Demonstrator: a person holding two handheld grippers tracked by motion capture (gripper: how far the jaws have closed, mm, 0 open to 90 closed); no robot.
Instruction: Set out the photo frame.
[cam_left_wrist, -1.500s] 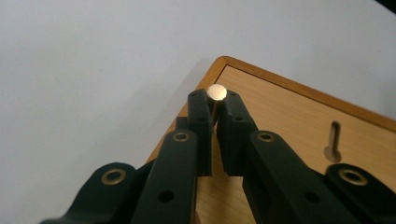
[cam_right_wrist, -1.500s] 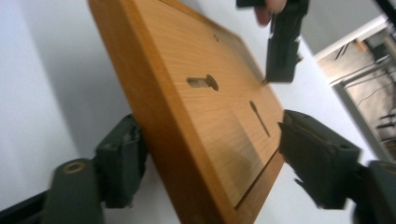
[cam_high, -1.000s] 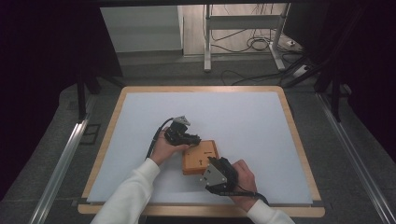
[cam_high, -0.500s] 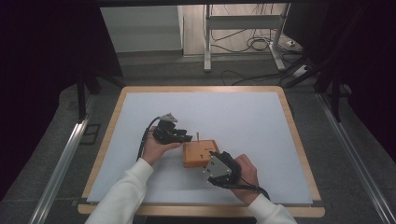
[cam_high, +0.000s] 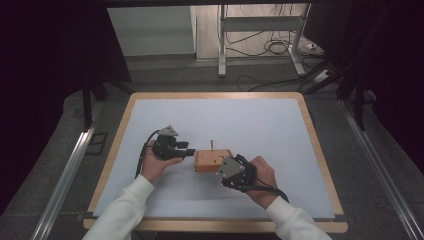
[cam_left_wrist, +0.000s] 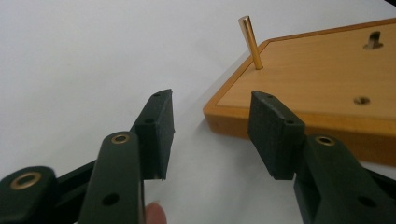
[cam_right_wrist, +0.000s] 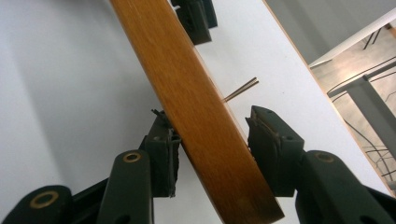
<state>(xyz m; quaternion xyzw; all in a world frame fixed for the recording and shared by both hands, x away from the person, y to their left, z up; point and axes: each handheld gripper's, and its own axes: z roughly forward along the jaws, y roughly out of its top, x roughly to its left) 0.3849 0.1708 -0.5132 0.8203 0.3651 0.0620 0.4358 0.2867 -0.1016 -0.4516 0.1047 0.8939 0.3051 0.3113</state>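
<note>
The left gripper (cam_high: 186, 151) sits just left of the wooden block (cam_high: 211, 160), level with its near-left corner. In the left gripper view its jaws are spread and have just been opening, with only bare white table (cam_left_wrist: 93, 56) between them and the block's corner lying just beyond the right-hand jaw, untouched. The wooden block rests on the table in its near half, flat and low, with small holes in its top face. A thin brass pin (cam_left_wrist: 250, 41) stands upright from the block's top, near the corner closest to the left gripper. The right gripper (cam_high: 226, 168) is at the block's right near edge. Its jaws straddle the block's edge and have just been closing; whether both pads press the wood I cannot tell.
</note>
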